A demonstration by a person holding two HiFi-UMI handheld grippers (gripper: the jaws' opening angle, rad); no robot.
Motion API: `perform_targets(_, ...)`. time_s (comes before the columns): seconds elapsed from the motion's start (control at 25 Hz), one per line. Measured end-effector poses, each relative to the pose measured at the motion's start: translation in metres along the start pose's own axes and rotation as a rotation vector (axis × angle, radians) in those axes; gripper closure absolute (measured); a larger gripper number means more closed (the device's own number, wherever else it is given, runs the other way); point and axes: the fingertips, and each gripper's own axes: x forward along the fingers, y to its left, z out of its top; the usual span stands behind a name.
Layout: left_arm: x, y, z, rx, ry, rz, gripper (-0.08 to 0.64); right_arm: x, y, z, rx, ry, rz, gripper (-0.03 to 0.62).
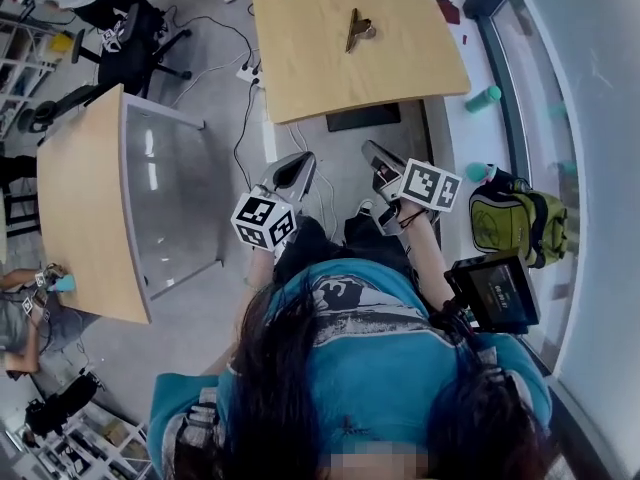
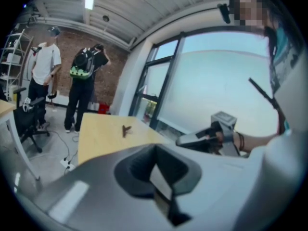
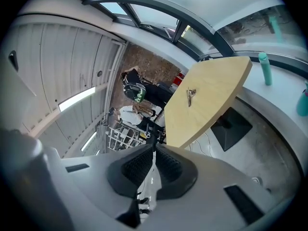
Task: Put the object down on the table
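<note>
A small brown clip-like object (image 1: 357, 30) lies on the light wooden table (image 1: 300, 78) ahead of me, well beyond both grippers. The left gripper view also shows the object (image 2: 126, 130) on the table (image 2: 96, 141), and the right gripper view shows the object (image 3: 191, 96) there too. My left gripper (image 1: 300, 160) is held near my body, short of the table edge, jaws together and empty. My right gripper (image 1: 375, 151) hovers beside it, pads almost touching with nothing between them. In their own views the left gripper (image 2: 159, 174) and right gripper (image 3: 154, 165) hold nothing.
A second wooden table (image 1: 80, 208) stands at the left. A black office chair (image 1: 130, 48) and floor cables (image 1: 245, 98) are behind it. A green backpack (image 1: 515, 223), a dark screen (image 1: 495, 293) and a teal bottle (image 1: 483, 98) are on my right. Two people (image 2: 84, 81) stand beyond the table.
</note>
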Motion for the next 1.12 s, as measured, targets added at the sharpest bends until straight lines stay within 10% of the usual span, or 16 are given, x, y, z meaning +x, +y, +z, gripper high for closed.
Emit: perform_targets(1.12,-0.187,0.017,-0.048,0.060,0.002,-0.300,0.557,-0.008,0.117,-0.212,-0.004,-0.206,-0.156,0.577)
